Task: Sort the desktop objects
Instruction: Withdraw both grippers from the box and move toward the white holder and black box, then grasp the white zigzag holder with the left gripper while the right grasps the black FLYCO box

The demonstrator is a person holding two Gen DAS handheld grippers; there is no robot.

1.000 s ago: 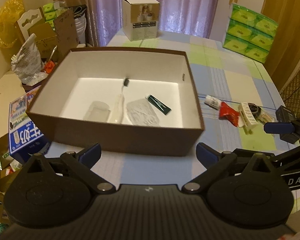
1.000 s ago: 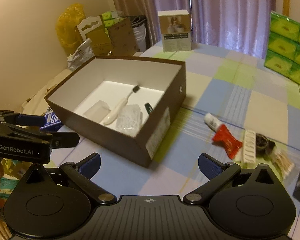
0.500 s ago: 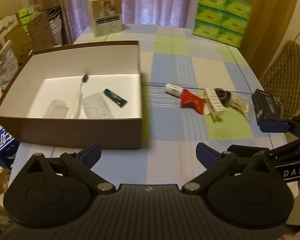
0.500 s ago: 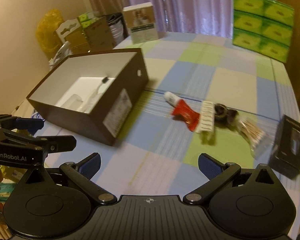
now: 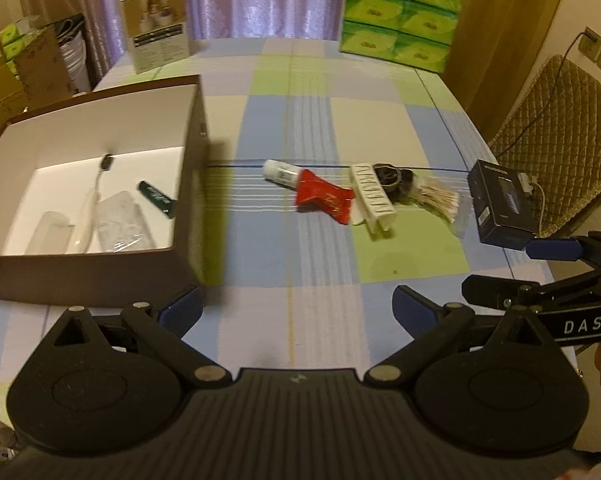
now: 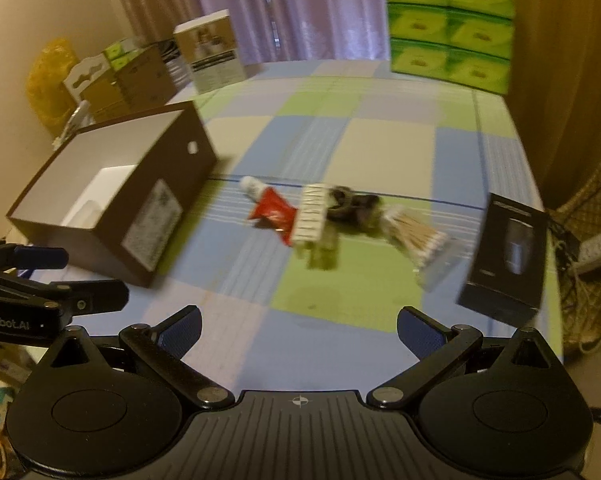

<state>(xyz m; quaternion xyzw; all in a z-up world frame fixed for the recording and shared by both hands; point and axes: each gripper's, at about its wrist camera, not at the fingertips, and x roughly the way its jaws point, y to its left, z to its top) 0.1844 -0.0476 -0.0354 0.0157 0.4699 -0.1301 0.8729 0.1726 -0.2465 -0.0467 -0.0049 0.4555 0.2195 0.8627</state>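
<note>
A brown box [image 5: 196, 184] [image 6: 168, 184] with a white inside stands at the left of the checked table. It holds a toothbrush [image 5: 90, 208], a small green tube [image 5: 156, 198] and clear plastic packets [image 5: 120, 226]. On the cloth to its right lie a red-and-white tube [image 5: 320, 196] [image 6: 272, 210], a white strip pack [image 5: 374, 196] [image 6: 310, 216], a dark roll [image 5: 394, 178] [image 6: 346, 206] and a bag of cotton swabs [image 5: 436, 200] [image 6: 416, 238]. My left gripper [image 5: 296, 306] and right gripper [image 6: 298, 328] hang open over the near table edge, holding nothing.
A black box [image 5: 500, 210] [image 6: 506, 256] stands at the right table edge by a quilted chair [image 5: 560, 128]. A green tissue stack [image 5: 398, 10] and a beige carton [image 5: 156, 24] stand at the far end. Boxes and bags [image 6: 100, 80] crowd the left.
Both grippers have swung right, from facing the brown box toward the loose items on the cloth. Both stayed open and nothing was picked up.
</note>
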